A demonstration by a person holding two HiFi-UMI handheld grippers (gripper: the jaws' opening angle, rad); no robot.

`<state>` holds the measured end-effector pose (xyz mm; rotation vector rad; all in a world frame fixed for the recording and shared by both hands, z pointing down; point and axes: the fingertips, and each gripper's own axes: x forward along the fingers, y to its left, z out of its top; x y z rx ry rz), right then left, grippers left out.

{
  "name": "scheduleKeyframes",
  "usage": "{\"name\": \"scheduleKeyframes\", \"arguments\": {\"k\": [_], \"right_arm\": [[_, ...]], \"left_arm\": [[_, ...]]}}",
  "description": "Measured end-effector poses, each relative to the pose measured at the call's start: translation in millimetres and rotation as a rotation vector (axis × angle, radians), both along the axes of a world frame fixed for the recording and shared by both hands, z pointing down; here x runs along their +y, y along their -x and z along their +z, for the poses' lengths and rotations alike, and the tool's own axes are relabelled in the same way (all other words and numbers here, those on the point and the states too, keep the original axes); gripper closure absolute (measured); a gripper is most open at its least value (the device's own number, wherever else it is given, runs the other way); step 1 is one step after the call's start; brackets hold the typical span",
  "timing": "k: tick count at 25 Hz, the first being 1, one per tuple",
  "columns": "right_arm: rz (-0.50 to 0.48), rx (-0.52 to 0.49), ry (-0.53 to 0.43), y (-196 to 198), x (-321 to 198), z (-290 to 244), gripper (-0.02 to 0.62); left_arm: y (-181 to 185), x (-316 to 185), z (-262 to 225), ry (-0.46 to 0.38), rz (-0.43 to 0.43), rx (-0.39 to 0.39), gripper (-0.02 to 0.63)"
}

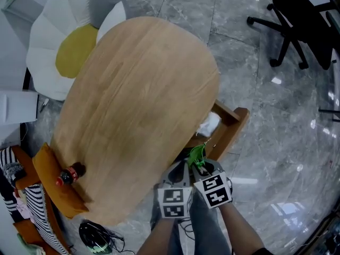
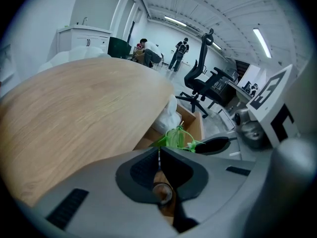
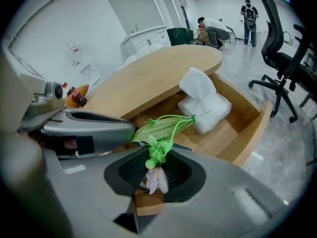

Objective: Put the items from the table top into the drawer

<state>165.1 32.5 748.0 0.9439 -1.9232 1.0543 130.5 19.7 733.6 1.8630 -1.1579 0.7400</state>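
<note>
Plainly, the right gripper (image 3: 157,151) pinches an artificial flower (image 3: 159,129), its green stem reaching over the open drawer (image 3: 250,133). The left gripper (image 2: 159,151) is clenched, empty. Print on the tissue pack (image 3: 205,103) is unreadable.

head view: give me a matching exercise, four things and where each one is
Things:
1 flower
2 tissue pack
3 bottle
4 office chair

Places:
a in the drawer
b on the floor
c in the right hand-held gripper
d next to the orange cushion

Pairs: 1-c, 2-a, 3-d, 4-b
</note>
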Motion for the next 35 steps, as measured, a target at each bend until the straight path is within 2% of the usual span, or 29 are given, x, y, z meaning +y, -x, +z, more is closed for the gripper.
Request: {"name": "scheduleKeyframes", "arguments": {"k": [12,17,24,28,35], "right_arm": [[-0.063,0.007,0.031,7.7,0.1,20.1,0.505],[-0.102,0.025,0.035,8.4,-2.0,23.5,0.490],[-0.111,0.058,0.052,1.9,-4.7,28.8,0.452],[-0.061,0.061,0.070,0.1,-7.4,27.4,0.432],[0.028,0.054,0.065,-7.7,-12.1,20.0,0.350]], "left_arm": [[-0.5,8.3,21.9,0.057,-0.006,0.011,0.589],[-1.2,8.9,23.8,0.069,-0.026,0.016,0.589],[-5.8,7.5,24.3,0.071,-0.003,0.027,0.589],[-2.3,12.8,27.8,0.083,-0.002,0.021,0.589],[1.2,16.9,26.6,0.097,0.000,0.026,0.589]]}}
